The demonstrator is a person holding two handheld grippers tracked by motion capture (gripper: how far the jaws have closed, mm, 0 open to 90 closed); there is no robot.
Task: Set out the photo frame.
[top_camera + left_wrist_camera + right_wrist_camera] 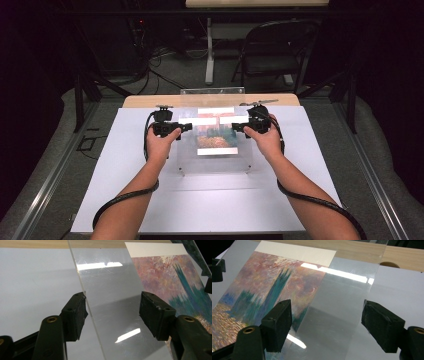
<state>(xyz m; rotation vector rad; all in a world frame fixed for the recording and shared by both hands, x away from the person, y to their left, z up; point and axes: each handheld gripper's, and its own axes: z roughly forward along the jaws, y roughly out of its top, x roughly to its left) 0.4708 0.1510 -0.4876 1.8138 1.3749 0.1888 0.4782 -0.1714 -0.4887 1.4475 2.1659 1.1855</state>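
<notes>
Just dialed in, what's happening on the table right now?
A person is working a clear acrylic sheet that lies over a painted print on the white table. The left claw straddles the sheet's left edge with its jaws apart, one pad right at the edge, the other short of the sheet. The right claw straddles the right edge, jaws also open. Neither is clamped on the sheet yet.
</notes>
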